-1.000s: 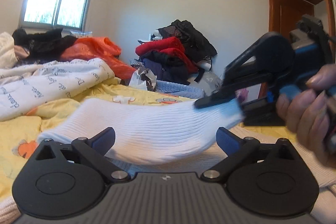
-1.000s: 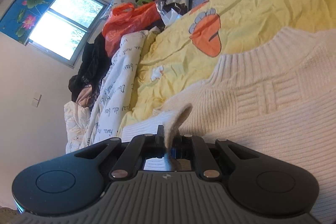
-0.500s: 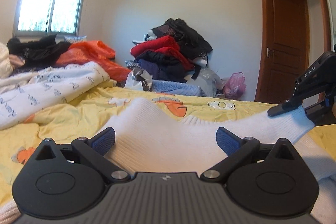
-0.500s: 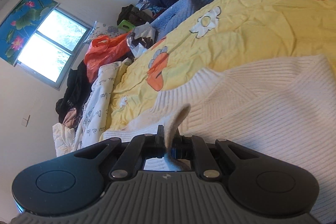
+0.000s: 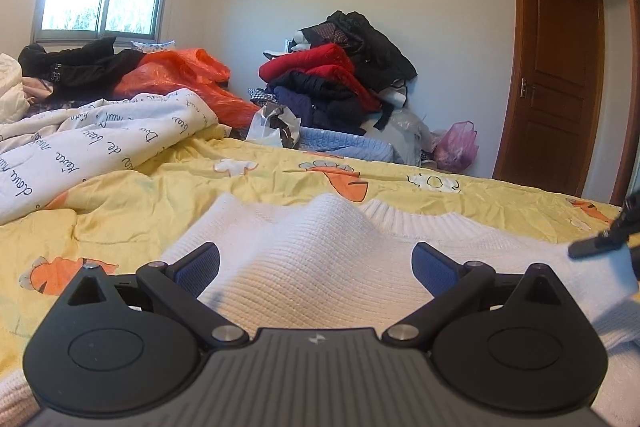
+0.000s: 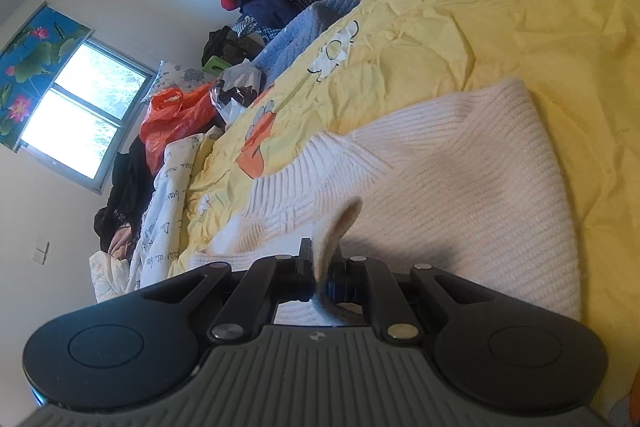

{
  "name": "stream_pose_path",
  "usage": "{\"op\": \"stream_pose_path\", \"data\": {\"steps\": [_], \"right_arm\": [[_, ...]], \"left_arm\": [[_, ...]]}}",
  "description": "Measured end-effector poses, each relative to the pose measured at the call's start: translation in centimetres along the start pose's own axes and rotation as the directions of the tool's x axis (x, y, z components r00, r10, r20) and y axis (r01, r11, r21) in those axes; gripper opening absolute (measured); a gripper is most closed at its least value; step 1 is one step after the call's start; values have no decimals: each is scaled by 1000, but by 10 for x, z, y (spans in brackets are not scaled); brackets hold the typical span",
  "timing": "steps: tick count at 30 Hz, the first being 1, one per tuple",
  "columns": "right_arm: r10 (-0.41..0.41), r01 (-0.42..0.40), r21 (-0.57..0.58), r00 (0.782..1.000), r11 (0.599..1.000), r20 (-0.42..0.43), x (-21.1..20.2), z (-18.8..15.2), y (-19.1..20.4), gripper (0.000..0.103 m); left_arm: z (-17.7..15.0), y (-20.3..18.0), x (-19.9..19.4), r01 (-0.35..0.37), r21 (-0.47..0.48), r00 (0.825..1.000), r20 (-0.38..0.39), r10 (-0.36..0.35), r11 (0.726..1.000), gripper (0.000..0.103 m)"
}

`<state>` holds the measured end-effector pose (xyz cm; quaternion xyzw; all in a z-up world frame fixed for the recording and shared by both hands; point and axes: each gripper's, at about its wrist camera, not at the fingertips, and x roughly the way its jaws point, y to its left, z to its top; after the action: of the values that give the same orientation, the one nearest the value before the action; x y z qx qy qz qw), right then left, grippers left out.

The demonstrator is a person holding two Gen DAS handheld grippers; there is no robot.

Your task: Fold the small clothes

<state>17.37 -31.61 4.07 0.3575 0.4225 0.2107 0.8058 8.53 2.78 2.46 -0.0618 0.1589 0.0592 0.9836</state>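
A white knit sweater (image 5: 320, 251) lies on the yellow bedspread (image 5: 132, 203). My left gripper (image 5: 316, 263) is open, its blue pads either side of a raised fold of the sweater without touching it. My right gripper (image 6: 322, 269) is shut on a pinched edge of the sweater (image 6: 460, 187), which sticks up between its fingers. The right gripper's fingers (image 5: 600, 241) show at the right edge of the left wrist view, holding the sweater's edge low over the bed.
A white printed quilt (image 5: 80, 147) is bunched at the left. An orange bag (image 5: 180, 75) and a pile of red and dark clothes (image 5: 332, 79) lie at the back. A wooden door (image 5: 552, 75) stands at the right.
My right gripper has pulled the sweater's edge to the right and down, out of the left view's centre. The sweater now lies lower and more spread out. My left gripper stayed open.
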Motion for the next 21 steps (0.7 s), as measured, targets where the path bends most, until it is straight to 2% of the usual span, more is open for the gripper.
{"op": "stream_pose_path", "data": {"steps": [7,14,15,17,19,20,21], "right_arm": [[-32,32,39,999,999,-1,-8,-15,-29,11],[-41,41,26,999,999,3,-2,-19,-34,11],[-36,36,19,999,999,2,-2,-19,-33,12],[-32,32,13,999,999,2,-3,-20,-32,26],[-8,8,-9,1000,1000,-2,-4,-21,-29,31],[-12,12,-18,1000,1000,-7,-4,-22,-27,31],[-23,22,-32,1000,999,-17,-2,-23,-24,20]], "left_arm": [[0,0,4,-5,-2,1000,-28,5,1000,103],[0,7,25,13,-58,986,-168,-23,998,103],[-1,8,28,15,-66,981,-190,-27,998,103],[-2,9,34,24,-74,972,-230,-40,997,103],[-2,8,37,21,-67,968,-247,-37,998,103],[-2,7,37,19,-63,968,-248,-34,998,103],[-3,6,36,18,-60,969,-245,-32,998,103]]}}
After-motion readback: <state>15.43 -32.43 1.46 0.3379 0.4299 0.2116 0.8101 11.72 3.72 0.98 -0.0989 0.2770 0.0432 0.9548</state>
